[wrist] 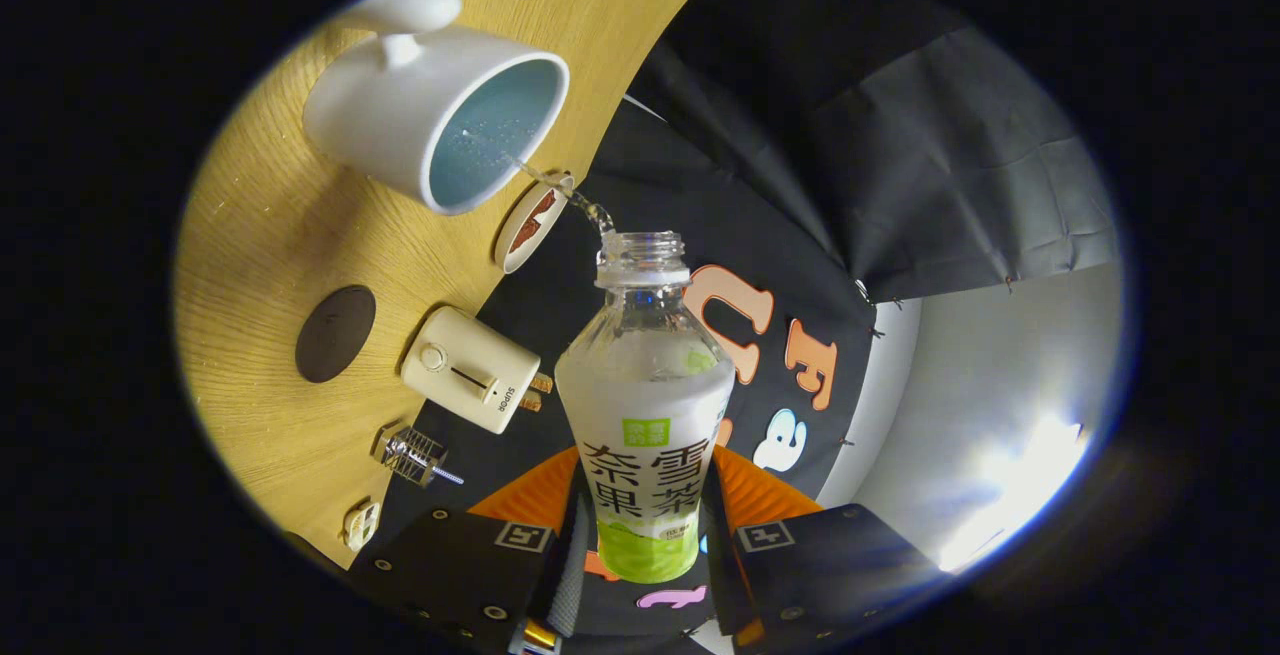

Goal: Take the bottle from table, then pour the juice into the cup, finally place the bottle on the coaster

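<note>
Clear bottle [645, 405], clamped between both fingers [560, 535], lies tipped lengthwise, open mouth toward the white cup [420, 125].

Bottle [645, 405] base hidden between gripper [645, 545] fingers; grip contact not discernible. Coaster [533, 222] partly covered by cup [440, 100] rim. Small object [360, 523] at near table [270, 235] corner cut off, unidentifiable.

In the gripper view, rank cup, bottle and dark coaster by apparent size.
1. Bottle, held between the fingers, so nearness inflates it.
2. Cup, nearly as large; order unsure.
3. Dark coaster, clearly smallest.
</note>
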### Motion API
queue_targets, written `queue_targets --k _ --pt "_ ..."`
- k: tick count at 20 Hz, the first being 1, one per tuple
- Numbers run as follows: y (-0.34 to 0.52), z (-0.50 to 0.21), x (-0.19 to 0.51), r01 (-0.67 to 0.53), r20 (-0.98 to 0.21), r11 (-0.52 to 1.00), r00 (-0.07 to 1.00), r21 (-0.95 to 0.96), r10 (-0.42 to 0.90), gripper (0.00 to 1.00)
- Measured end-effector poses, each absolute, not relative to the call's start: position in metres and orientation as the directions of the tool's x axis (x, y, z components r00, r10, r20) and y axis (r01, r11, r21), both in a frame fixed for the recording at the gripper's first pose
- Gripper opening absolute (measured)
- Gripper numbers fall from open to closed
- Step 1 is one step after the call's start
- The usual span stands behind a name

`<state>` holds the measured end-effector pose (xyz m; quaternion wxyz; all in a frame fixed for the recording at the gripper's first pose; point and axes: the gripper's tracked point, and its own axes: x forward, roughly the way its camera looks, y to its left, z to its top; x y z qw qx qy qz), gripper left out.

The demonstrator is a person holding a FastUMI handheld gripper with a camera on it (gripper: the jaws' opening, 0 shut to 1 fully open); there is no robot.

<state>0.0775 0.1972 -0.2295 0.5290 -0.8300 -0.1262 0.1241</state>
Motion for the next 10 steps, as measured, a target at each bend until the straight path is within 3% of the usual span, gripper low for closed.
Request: queue_targets --k 10 --pt "0.196 -0.2275 0.0843 0.06 -0.103 -0.43 0.933 -0.901 0.346 0.52"
